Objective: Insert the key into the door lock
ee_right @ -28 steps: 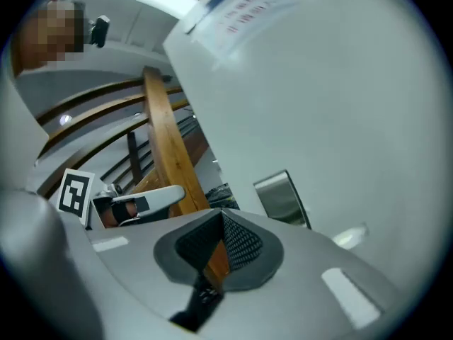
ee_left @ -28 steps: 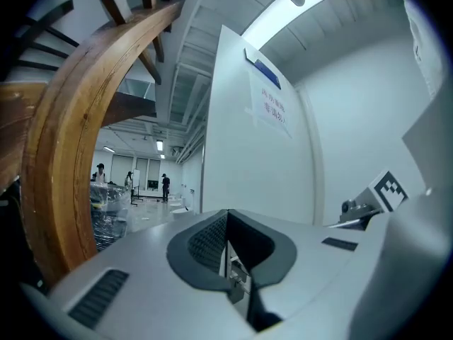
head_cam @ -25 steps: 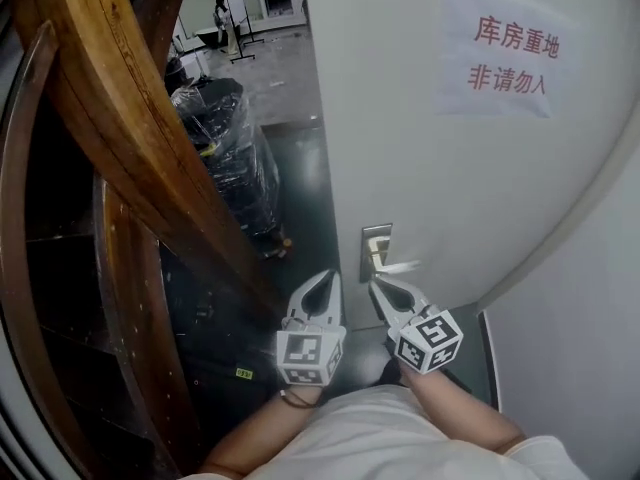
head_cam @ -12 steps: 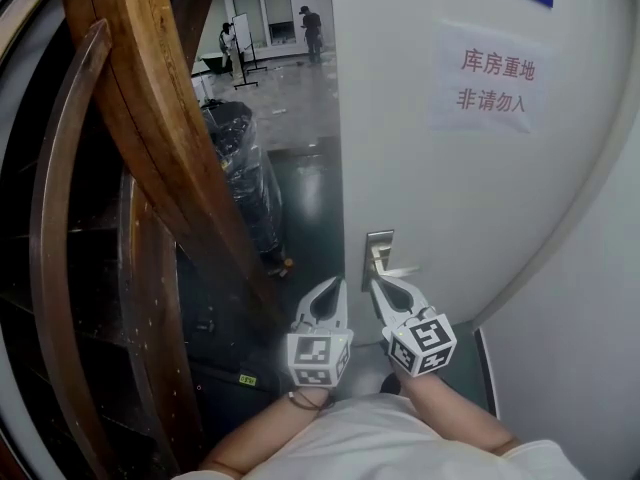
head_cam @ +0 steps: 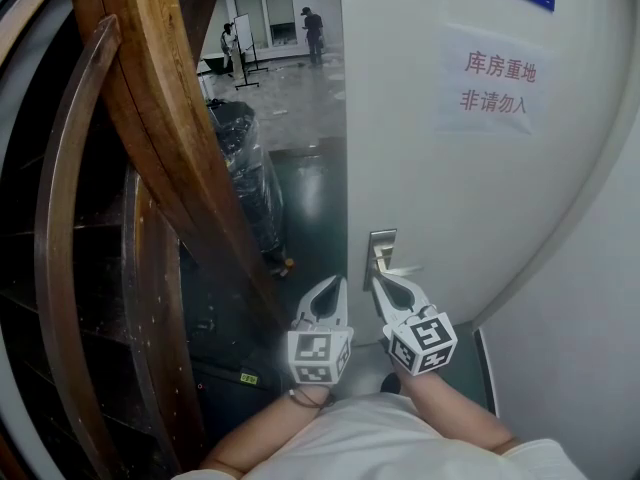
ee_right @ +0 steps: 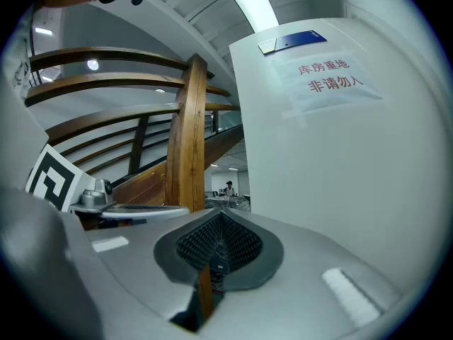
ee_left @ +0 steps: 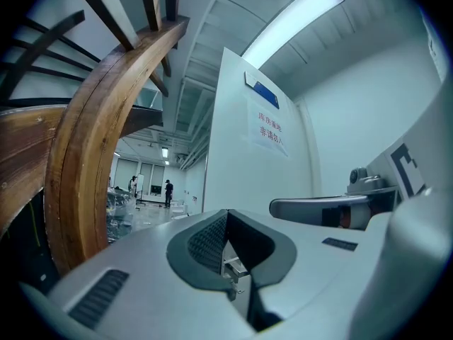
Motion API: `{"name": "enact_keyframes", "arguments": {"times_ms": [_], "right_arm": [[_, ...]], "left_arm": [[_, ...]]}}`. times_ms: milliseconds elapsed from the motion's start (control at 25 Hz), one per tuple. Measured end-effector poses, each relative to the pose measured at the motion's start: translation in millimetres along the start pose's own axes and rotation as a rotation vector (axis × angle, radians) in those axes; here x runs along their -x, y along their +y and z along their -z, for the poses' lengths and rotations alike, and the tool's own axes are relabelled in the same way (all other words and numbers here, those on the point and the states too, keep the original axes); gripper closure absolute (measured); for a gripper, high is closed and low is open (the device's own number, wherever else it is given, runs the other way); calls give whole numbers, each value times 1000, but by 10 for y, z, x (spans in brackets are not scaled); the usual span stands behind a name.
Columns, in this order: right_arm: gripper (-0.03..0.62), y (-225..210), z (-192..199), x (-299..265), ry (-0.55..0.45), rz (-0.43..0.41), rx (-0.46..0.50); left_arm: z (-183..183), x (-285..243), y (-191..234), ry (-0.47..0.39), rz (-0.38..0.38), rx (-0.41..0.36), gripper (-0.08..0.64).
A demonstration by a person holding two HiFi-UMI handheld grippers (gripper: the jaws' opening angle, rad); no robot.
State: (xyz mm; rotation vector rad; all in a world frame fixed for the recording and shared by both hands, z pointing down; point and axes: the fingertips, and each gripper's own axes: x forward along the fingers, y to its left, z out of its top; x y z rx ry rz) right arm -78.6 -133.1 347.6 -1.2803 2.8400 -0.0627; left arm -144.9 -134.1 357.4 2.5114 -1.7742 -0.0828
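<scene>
The white door (head_cam: 450, 188) stands ajar, with a silver lock plate (head_cam: 382, 243) and lever handle (head_cam: 405, 270) near its left edge. My right gripper (head_cam: 379, 283) points up just beneath the lock plate, shut, with nothing clearly held (ee_right: 219, 214). My left gripper (head_cam: 333, 283) is beside it, left of the door edge, also pointing up. In the left gripper view its jaws (ee_left: 227, 212) are shut, and a small silver metal piece, apparently the key (ee_left: 234, 267), sits between the pads. The keyhole itself is too small to make out.
A curved wooden stair rail (head_cam: 170, 138) rises close on the left. A plastic-wrapped bundle (head_cam: 245, 168) stands on the dark floor beyond the door edge. A paper sign (head_cam: 498, 83) hangs on the door. Two people (head_cam: 314, 30) stand far off in the hall.
The head view has shifted, so the door and lock plate sit slightly further right. Both grippers stay shut just below the lock plate, side by side.
</scene>
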Motion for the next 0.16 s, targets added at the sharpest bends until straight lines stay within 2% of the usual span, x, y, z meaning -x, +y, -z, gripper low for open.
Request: {"name": "enact_keyframes", "arguments": {"times_ms": [160], "right_arm": [[594,7,2,-18,2,3,6]], "left_arm": [[3,-8,11,3,5,4,554]]}}
